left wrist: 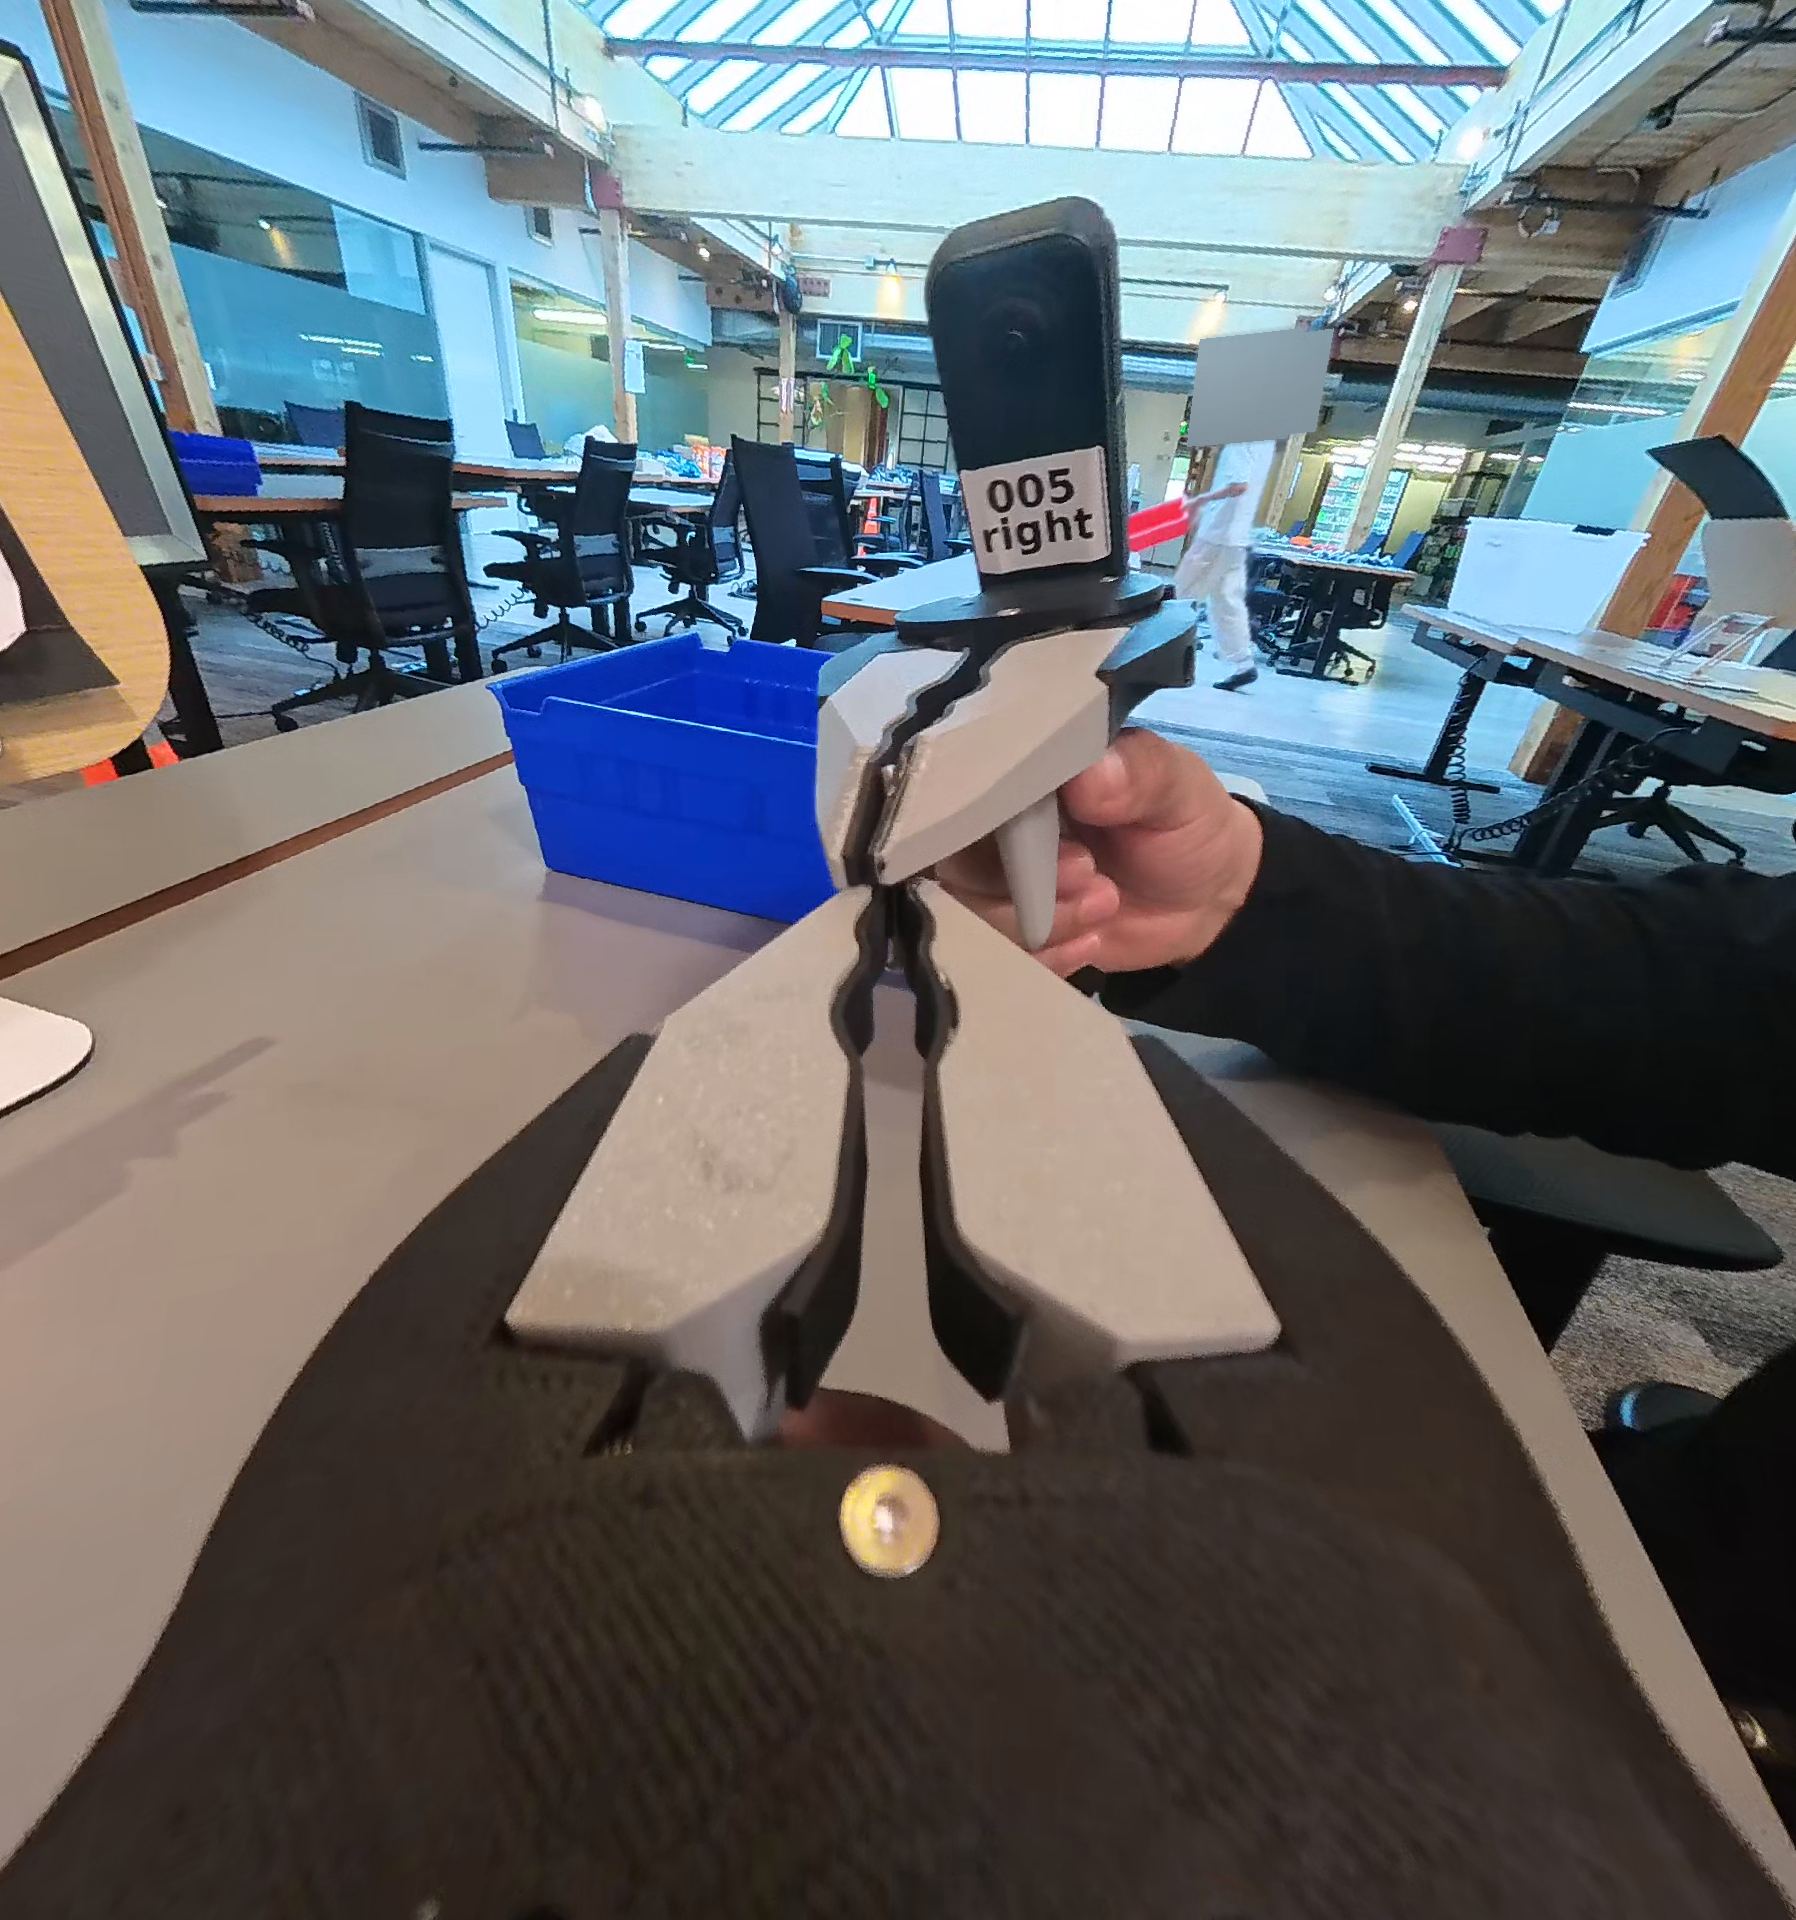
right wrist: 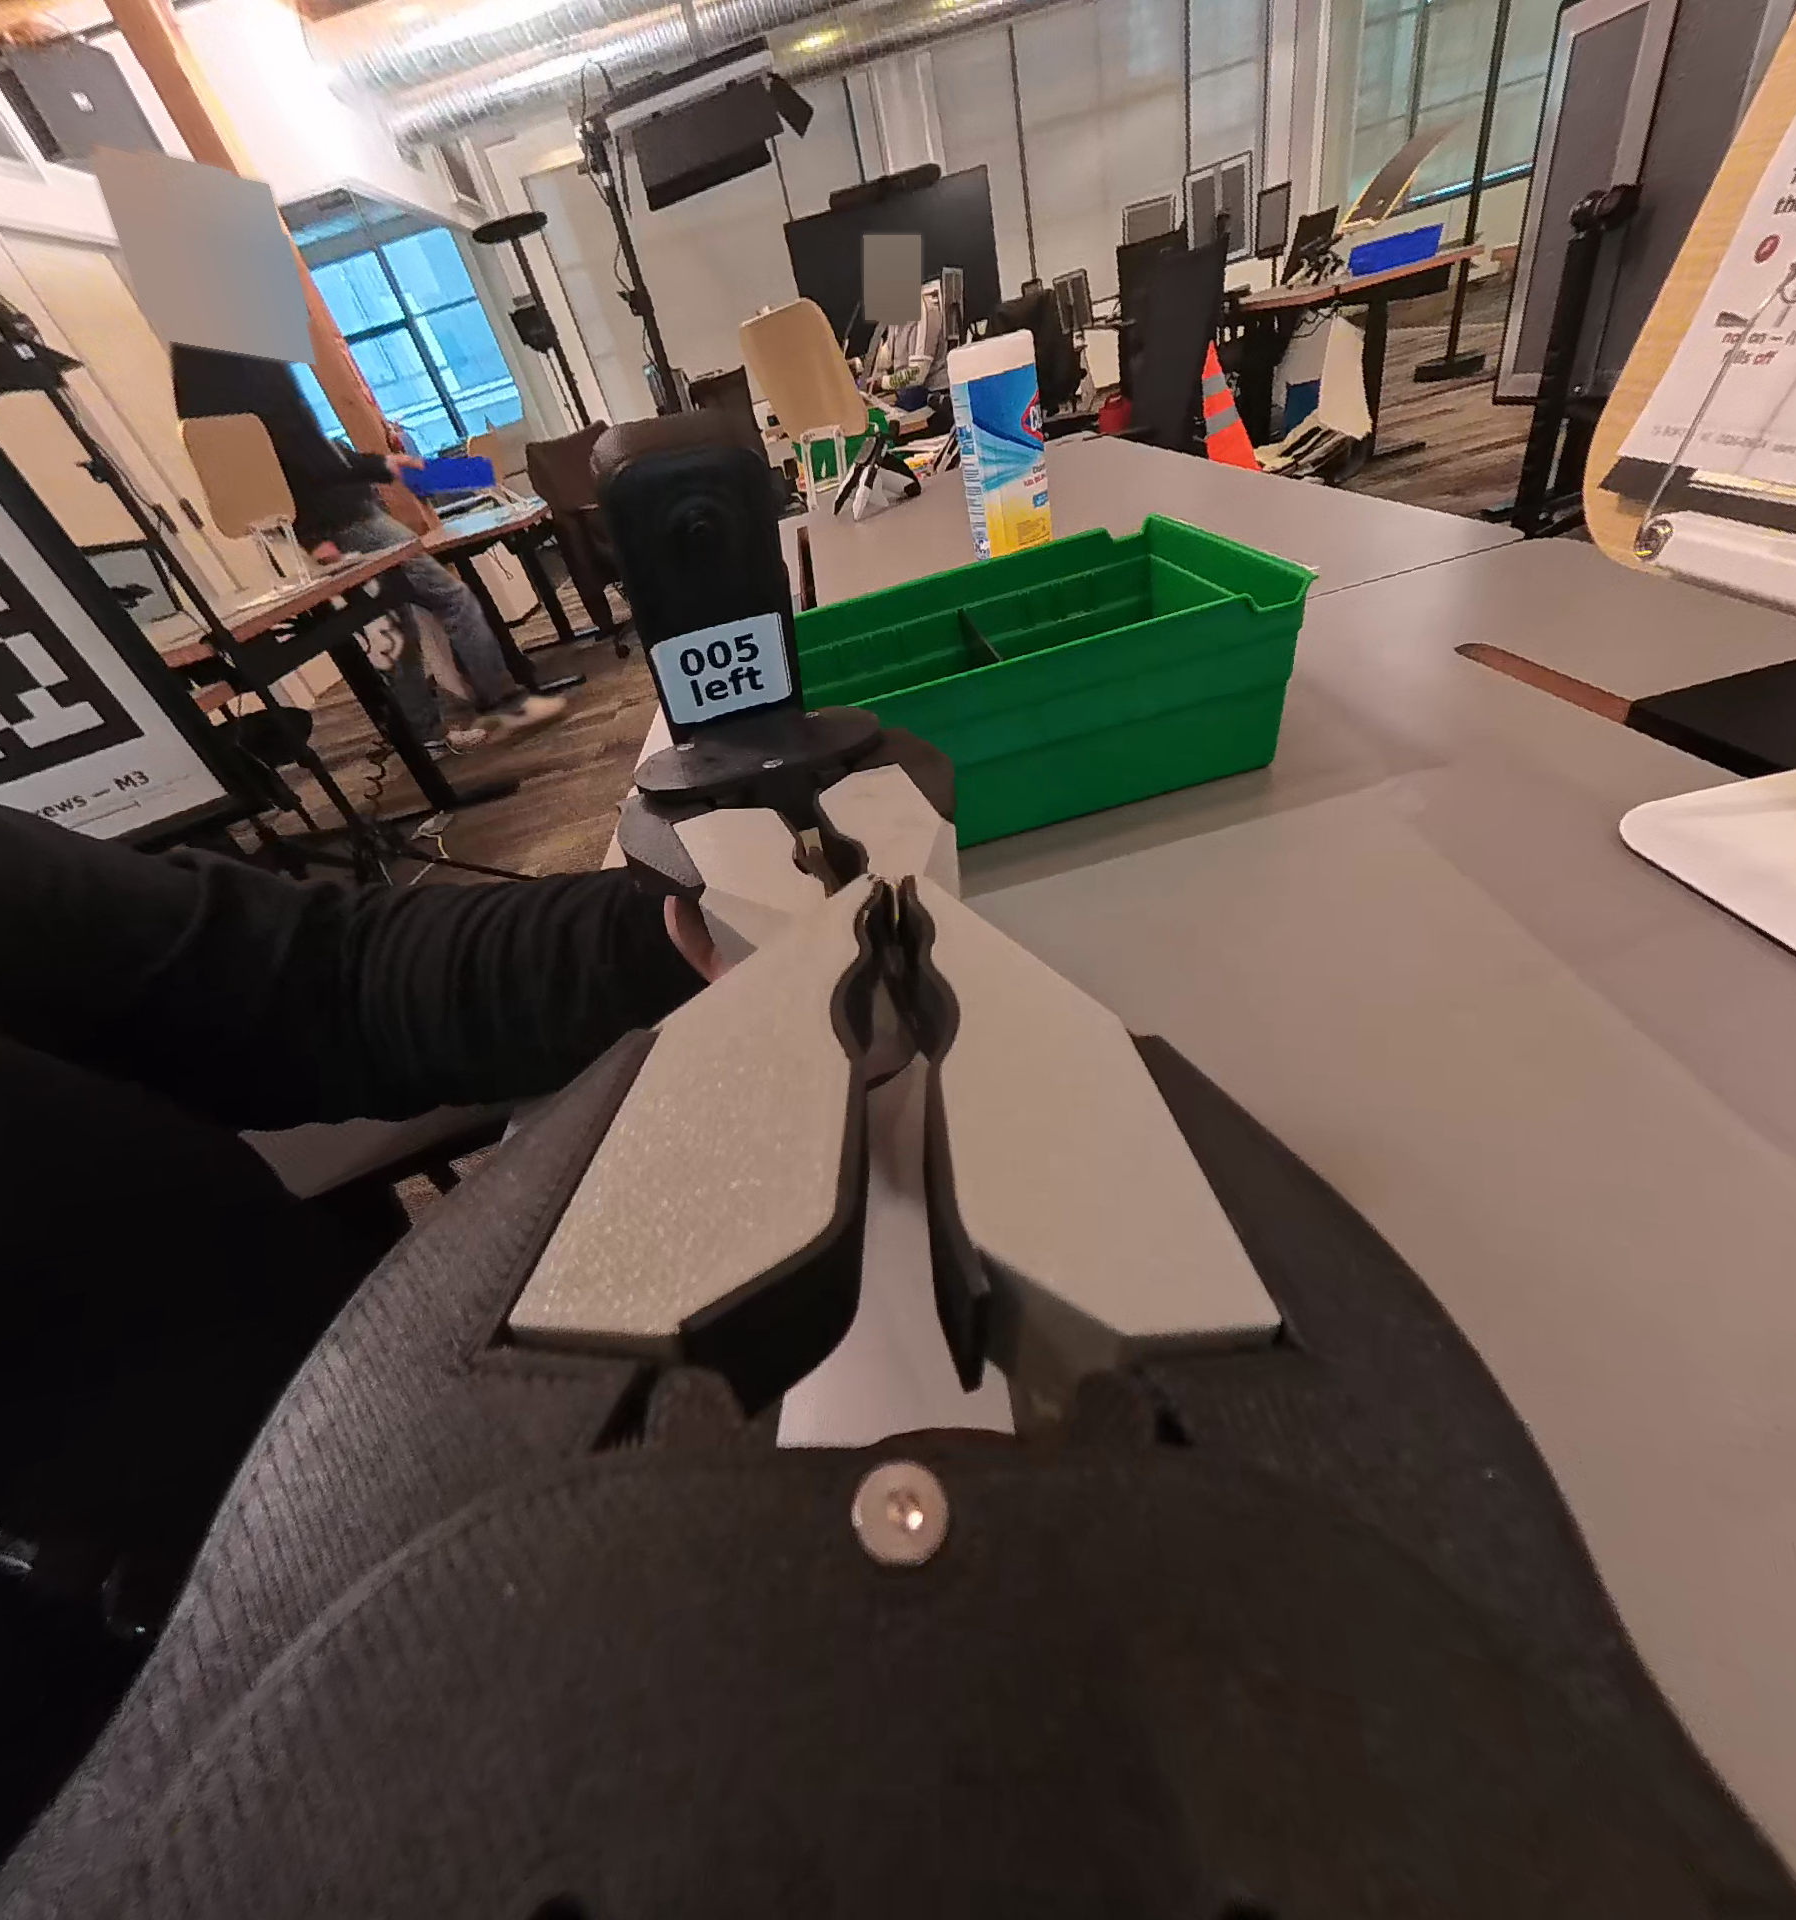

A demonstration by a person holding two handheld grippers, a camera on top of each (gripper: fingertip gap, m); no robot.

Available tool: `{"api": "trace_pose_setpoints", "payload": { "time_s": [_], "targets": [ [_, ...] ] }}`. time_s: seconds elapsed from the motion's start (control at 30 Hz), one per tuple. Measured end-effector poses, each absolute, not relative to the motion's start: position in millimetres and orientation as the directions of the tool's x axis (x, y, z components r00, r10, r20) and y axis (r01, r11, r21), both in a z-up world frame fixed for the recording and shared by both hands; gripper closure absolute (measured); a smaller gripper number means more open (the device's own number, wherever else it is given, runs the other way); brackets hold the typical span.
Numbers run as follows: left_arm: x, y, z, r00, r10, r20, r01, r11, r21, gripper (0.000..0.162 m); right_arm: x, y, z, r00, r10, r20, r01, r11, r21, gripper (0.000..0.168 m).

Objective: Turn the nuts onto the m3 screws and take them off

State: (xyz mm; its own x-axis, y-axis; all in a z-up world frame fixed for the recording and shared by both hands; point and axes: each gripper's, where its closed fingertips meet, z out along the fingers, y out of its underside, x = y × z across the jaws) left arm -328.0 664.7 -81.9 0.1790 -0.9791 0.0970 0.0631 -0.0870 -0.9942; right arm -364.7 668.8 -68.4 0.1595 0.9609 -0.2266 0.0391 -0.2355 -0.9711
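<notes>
Above the tabletop [left wrist: 281, 1039], beside the blue bin [left wrist: 665, 769], the left tool [left wrist: 889, 925] and right tool [right wrist: 894, 914] meet tip to tip, both closed. Each seems to pinch a small metal part, probably nut and screw, though neither is clear. Threading appears underway; next comes careful twisting with the tips aligned.

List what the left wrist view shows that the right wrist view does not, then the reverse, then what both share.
Only the left wrist view shows the blue plastic bin behind the right gripper, and the bare hand holding that gripper.

Only the right wrist view shows the green plastic divided bin, the white wipes canister behind it, and the orange cone.

Both show the grey tabletop and the two grippers meeting tip to tip, fingers nearly closed, the left gripper facing the right. Any screw or nut between them is too small to tell.
</notes>
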Motion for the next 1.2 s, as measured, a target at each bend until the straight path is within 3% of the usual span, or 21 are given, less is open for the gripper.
{"api": "trace_pose_setpoints", "payload": {
  "time_s": [0.17,0.23,0.33,0.73,0.97,1.2],
  "targets": [
    [-328.6,664.0,-81.4,0.174,-0.98,0.1,0.065,-0.09,-0.994,0.162,-364.0,668.1,-66.5,0.145,0.959,-0.243,0.024,-0.249,-0.968,0.167],
    [-329.2,662.5,-81.3,0.173,-0.98,0.099,0.063,-0.09,-0.994,0.162,-358.1,671.0,-55.7,0.145,0.955,-0.261,-0.042,-0.257,-0.965,0.157],
    [-331.5,657.9,-81.7,0.178,-0.98,0.091,0.05,-0.083,-0.995,0.162,-345.9,669.9,-39.5,0.124,0.955,-0.27,-0.119,-0.256,-0.959,0.159],
    [-384.4,625.4,-135.4,0.338,-0.94,0.043,-0.177,-0.108,-0.978,0.162,-373.5,675.4,-67.1,0.184,0.96,-0.209,0.083,-0.227,-0.97,0.153],
    [-388.8,621.5,-154.5,0.283,-0.958,0.043,-0.243,-0.115,-0.963,0.162,-444.8,685.3,-42.8,0.093,0.988,-0.125,0.235,-0.144,-0.961,0.144],
    [-394.9,631.0,-159.5,0.317,-0.947,0.04,-0.269,-0.13,-0.954,0.162,-471.4,693.7,-75.3,0.008,0.986,-0.165,0.217,-0.163,-0.963,0.135]
  ]
}}
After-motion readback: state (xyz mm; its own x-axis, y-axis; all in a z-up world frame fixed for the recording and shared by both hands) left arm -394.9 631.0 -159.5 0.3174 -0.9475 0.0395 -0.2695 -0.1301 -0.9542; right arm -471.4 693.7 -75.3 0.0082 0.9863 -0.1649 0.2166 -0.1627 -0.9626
